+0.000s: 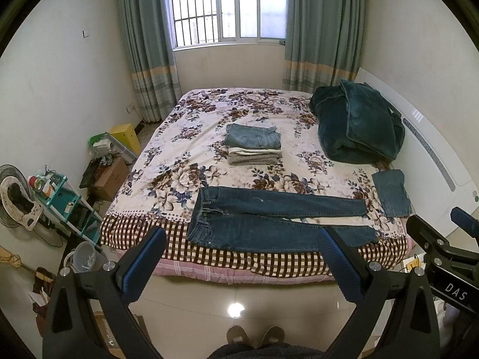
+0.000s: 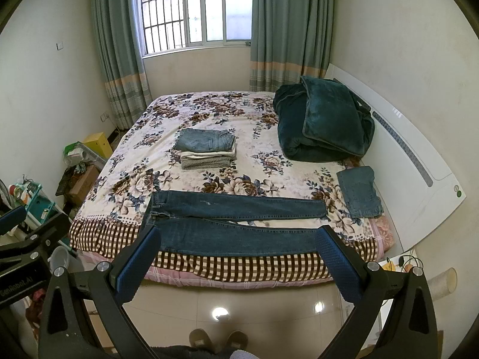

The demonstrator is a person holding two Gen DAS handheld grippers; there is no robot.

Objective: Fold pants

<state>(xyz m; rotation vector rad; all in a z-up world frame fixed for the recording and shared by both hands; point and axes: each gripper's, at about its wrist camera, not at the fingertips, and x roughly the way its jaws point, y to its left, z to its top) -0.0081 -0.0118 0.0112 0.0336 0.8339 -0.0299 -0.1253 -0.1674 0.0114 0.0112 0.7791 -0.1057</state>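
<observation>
Left gripper (image 1: pixel 242 246) fingers spread wide, blue pads (image 1: pixel 339 264) empty, touching nothing. Right gripper (image 2: pixel 239 245) the same: fingers far apart, pads (image 2: pixel 336 264) bare, nothing held. Both held up off the bed (image 1: pixel 179 137), over the tiled floor (image 1: pixel 239 296) in front of its near edge, pointing forward and slightly down at the mattress. Each gripper shows at the edge of the other's view (right one at the left view's far right, left one at the right view's far left), so they sit side by side. Person's slippers (image 1: pixel 254 335) visible below, standing at the bed's near side.

Dark blue jeans (image 1: pixel 269 218) lie flat and unfolded along the near edge of the bed, waistband to the left, both legs running right, slightly apart. They rest partly on the floral cover, partly on the checked border.

Mid-bed: stack of folded clothes (image 1: pixel 254 146), lighter denim on top, white and grey under it. Another folded denim piece (image 1: pixel 390 193) near the right edge by the white headboard (image 1: pixel 434 155). Bundled teal blanket (image 1: pixel 357 125) behind it.
</observation>
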